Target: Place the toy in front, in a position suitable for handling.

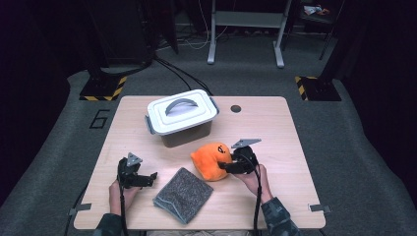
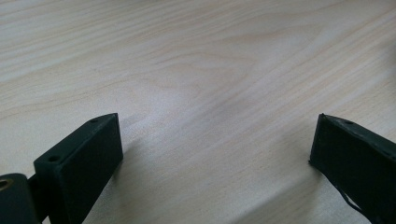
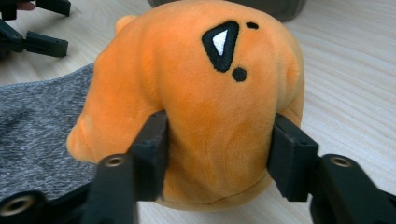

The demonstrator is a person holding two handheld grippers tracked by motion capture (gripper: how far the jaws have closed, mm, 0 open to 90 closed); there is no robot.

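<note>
Wooden table (image 1: 275, 123): orange plush (image 1: 210, 161) beside grey cloth (image 1: 183, 194), clamped by right gripper (image 3: 217, 154). Left gripper (image 2: 217, 154) spread, empty. Advice: squeeze deeper before lifting; soft body may slip.

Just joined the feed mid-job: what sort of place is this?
Probably a recording lab: a light wooden table on grey carpet, hazard-striped stand bases, and loose cables on the floor.
</note>
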